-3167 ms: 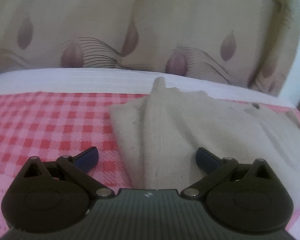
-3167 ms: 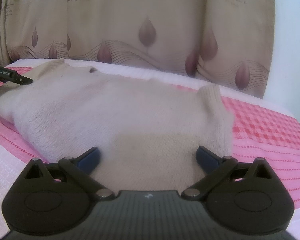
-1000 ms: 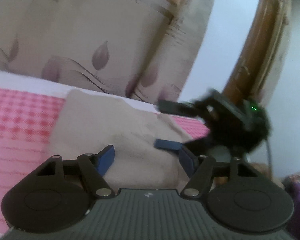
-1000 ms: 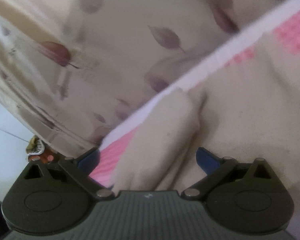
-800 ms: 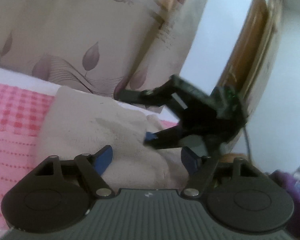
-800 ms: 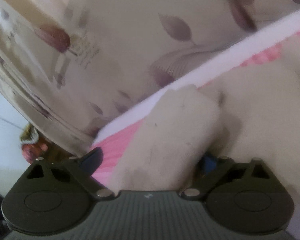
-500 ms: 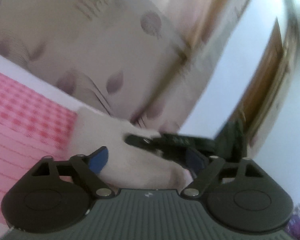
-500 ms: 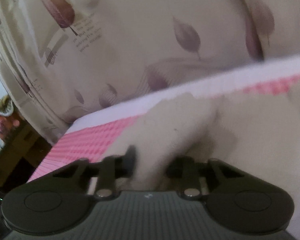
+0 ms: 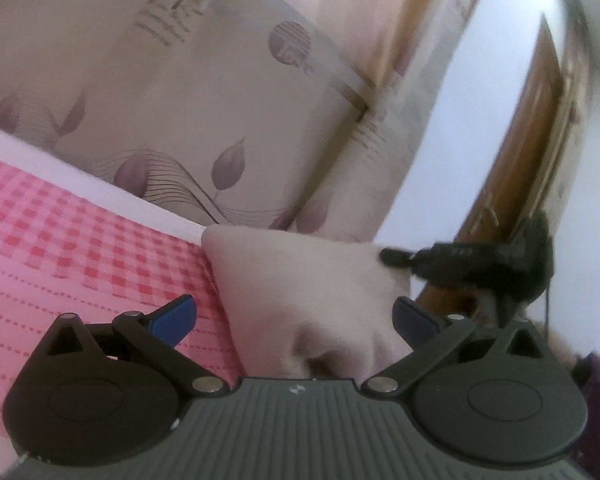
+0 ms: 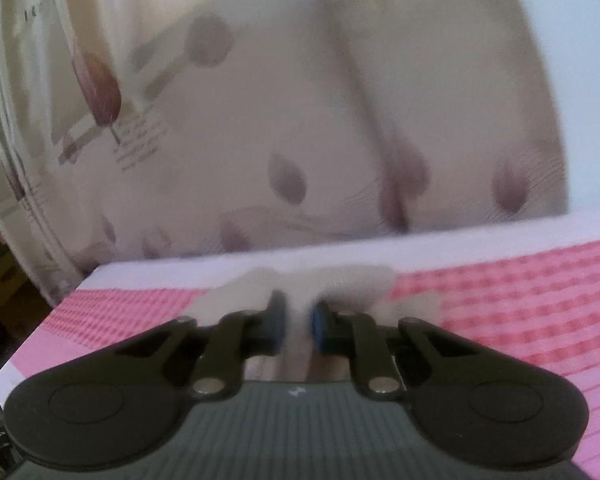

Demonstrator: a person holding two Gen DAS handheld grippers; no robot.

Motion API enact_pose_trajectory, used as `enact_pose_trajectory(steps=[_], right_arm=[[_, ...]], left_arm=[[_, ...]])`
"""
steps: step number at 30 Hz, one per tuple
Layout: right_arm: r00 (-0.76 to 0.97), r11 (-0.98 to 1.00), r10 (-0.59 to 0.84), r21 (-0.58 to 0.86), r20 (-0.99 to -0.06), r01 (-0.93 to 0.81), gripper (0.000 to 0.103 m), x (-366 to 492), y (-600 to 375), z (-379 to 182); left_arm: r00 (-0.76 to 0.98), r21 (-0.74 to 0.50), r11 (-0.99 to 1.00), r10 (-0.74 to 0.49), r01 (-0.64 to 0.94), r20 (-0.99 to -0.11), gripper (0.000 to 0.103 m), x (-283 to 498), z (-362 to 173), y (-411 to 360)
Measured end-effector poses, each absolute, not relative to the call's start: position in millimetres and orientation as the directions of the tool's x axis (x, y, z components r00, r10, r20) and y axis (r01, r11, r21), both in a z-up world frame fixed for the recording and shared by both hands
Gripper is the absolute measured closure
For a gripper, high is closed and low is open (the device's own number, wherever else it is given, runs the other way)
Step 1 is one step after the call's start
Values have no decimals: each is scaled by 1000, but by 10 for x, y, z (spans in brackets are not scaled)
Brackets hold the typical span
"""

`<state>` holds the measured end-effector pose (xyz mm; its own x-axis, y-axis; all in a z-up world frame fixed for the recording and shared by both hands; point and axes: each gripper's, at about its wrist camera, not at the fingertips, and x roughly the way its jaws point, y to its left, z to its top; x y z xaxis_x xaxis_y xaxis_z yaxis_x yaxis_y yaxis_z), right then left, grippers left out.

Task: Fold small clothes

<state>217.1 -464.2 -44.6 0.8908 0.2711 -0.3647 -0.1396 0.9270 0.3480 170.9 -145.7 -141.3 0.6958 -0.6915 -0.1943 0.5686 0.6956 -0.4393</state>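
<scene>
Cream knit garment (image 9: 300,280) lies bunched on the pink checked bed cover (image 9: 60,248), close in front of my left gripper (image 9: 294,318). In the left wrist view it reads as a folded wedge: one corner points up toward the white strip of the cover and the leaf-print curtain (image 9: 180,120) behind, and the mass narrows into puckered folds right at the gripper body. Its long axis runs roughly along the line my left fingers (image 9: 172,316) point, away from me toward the curtain. My left fingers have just been opening and now stand spread wide, one on each side of the cloth, pads not pressing it. My right gripper (image 9: 396,257) shows at the right of that view, dark and blurred, its tip at the garment's right-hand corner. In the right wrist view my right gripper (image 10: 298,320) has just been closing; the blue pads (image 10: 318,326) are drawn nearly together with a pale fold of the garment (image 10: 300,296) pinched between them. That view is motion-blurred, so the cloth's outline beyond the pads is unclear; a pale patch spreads to either side over the pink checks. A brown wooden door (image 9: 520,168) stands at the right of the left view.
</scene>
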Motion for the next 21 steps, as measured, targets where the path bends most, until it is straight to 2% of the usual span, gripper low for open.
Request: enact_pose_trajectory(steps=[2, 7, 9, 10, 11, 13, 17, 19, 21], right_arm=[[893, 939, 254, 317, -371, -136, 88, 2099, -4721, -424], [844, 905, 312, 407, -437, -124, 88, 2055, -4823, -719], [829, 859, 361, 498, -426, -118, 83, 2055, -4877, -874], [821, 820, 402, 559, -405, -125, 72, 2055, -4907, -941], [818, 796, 420, 593, -394, -123, 51, 2061, -4907, -989], [805, 767, 446, 631, -390, -119, 19, 2081, -4860, -1077], [791, 719, 487, 684, -371, -122, 18, 2078, -4783, -1224], [752, 655, 565, 739, -340, -158, 18, 2104, -4724, -1328], [716, 674, 588, 718, -377, -176, 18, 2137, -4583, -1357]], left_arm=[[682, -425, 694, -700, 580, -211, 1, 1712, -1428, -1499], [668, -425, 691, -707, 584, -232, 0, 1748, -1460, -1527], [667, -438, 693, -704, 573, -242, 0, 1789, -1468, -1531], [667, -445, 694, -703, 566, -247, 0, 1806, -1476, -1528], [666, -452, 693, -702, 561, -251, 0, 1822, -1483, -1525], [668, -468, 694, -699, 546, -257, 0, 1855, -1502, -1512], [668, -473, 692, -700, 546, -252, 1, 1855, -1515, -1498], [655, -463, 680, -715, 569, -244, 3, 1838, -1512, -1509], [640, -457, 669, -728, 586, -246, 8, 1837, -1518, -1525]])
